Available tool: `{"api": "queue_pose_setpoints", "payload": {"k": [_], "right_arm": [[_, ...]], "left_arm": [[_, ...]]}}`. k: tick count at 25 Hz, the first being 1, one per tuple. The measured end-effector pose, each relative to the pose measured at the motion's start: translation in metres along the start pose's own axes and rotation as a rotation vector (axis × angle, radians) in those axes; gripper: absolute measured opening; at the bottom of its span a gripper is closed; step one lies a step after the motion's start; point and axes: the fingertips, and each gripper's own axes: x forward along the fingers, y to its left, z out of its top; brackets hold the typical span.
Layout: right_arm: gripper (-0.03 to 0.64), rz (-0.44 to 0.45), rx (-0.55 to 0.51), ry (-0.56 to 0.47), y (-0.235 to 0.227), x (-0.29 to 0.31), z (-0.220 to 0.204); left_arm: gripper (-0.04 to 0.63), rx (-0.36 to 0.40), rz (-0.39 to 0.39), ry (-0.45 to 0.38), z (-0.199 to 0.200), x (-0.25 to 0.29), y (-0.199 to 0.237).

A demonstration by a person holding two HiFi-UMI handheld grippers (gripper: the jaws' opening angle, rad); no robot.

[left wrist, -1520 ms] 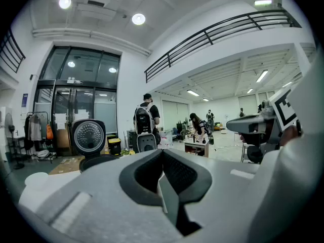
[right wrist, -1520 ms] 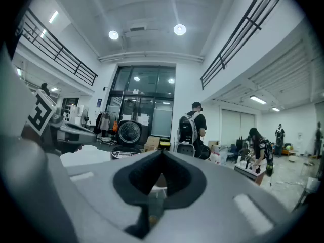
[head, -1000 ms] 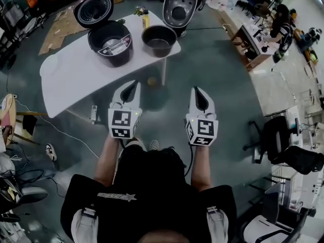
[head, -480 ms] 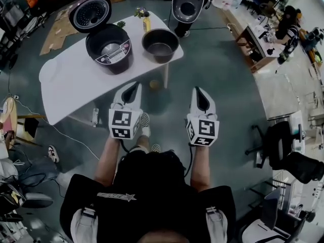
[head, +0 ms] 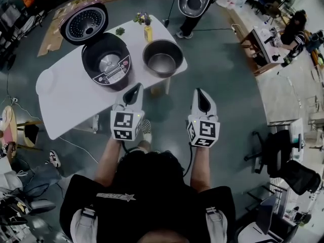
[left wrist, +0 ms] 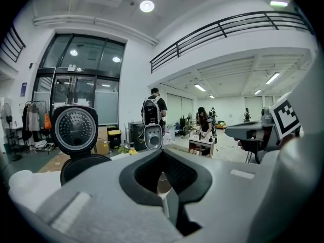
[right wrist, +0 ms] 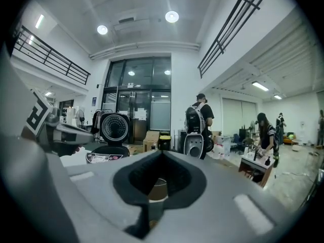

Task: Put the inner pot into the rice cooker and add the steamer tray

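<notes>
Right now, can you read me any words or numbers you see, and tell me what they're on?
Nothing here reads clearly.
The rice cooker: front print too small.
The shirt: white lettering beside a star, too blurred.
The left tongs and right tongs: black-and-white square patterns, not letters.

Black rice cooker (head: 107, 62) stands on a white desk (head: 71, 103), its lid (head: 84, 23) swung open behind it and its silver heating plate showing in the empty cavity. Just to its right, not touching, the round metal inner pot (head: 163, 58) sits upright and empty near the desk's right edge
</notes>
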Motion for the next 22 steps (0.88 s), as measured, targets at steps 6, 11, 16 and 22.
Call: {"api": "queue_pose_setpoints", "payload": {"k": [6, 11, 16, 22], "right_arm": [[0.005, -0.004, 0.003, 0.021, 0.002, 0.056, 0.007], [0.005, -0.016, 0.002, 0.036, -0.002, 0.098, 0.009], [0.005, -0.026, -0.003, 0.054, -0.007, 0.133, 0.008], [0.005, -0.026, 0.007, 0.089, -0.011, 0.163, -0.002]], "left_arm": [[0.011, -0.004, -0.027, 0.022, 0.004, 0.05, 0.032], [0.011, -0.006, -0.049, 0.046, 0.0, 0.087, 0.053], [0.011, 0.003, -0.068, 0.059, -0.003, 0.117, 0.068], [0.011, -0.012, -0.077, 0.091, -0.017, 0.144, 0.081]]}}
